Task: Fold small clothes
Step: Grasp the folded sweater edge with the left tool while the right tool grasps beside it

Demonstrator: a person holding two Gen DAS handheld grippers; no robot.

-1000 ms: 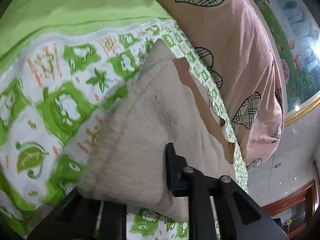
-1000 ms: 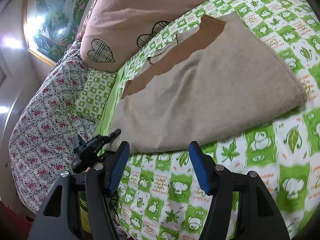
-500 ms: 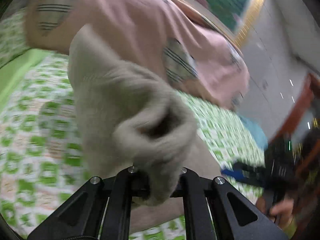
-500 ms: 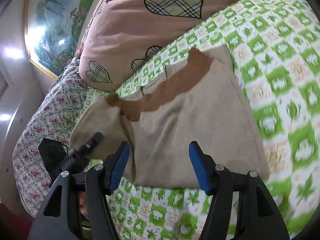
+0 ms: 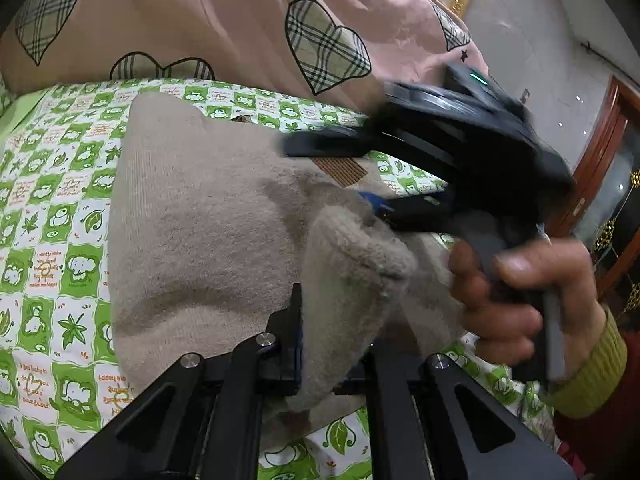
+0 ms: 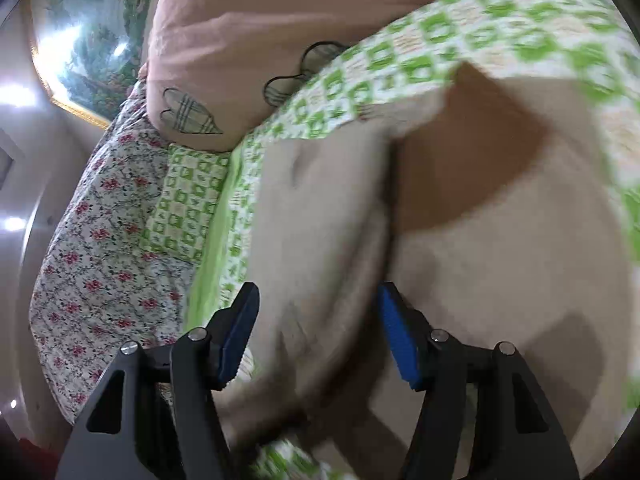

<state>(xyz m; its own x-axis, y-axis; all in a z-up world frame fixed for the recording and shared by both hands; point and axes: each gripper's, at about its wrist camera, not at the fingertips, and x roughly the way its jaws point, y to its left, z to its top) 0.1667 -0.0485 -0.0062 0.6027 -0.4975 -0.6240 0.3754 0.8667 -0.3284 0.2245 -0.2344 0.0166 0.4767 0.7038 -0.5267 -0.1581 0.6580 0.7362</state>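
A beige fleecy sweater [image 5: 200, 220] with brown ribbed trim [image 5: 340, 166] lies on the green checked bedsheet [image 5: 52, 220]. My left gripper [image 5: 336, 344] is shut on a bunched edge of it, lifted and doubled over the rest. A hand with a yellow cuff holds my right gripper [image 5: 328, 176], blurred, just above the sweater beyond that fold. In the right wrist view the right gripper [image 6: 318, 320] stands open, its blue pads [image 6: 240, 336] on either side of a raised fold of the sweater [image 6: 500, 260]. The brown trim [image 6: 460, 160] lies further on.
A pink quilt with plaid hearts [image 5: 220, 20] is heaped behind the sweater. Floral bedding [image 6: 100, 240] and a small green checked pillow [image 6: 188, 200] lie to the left in the right wrist view. A wooden door frame [image 5: 600, 152] stands at the far right.
My left gripper closed on the sweater's edge, lifted it, rolled and carried it across over the garment. My right gripper moved in over the sweater, so a fold now lies between its pads.
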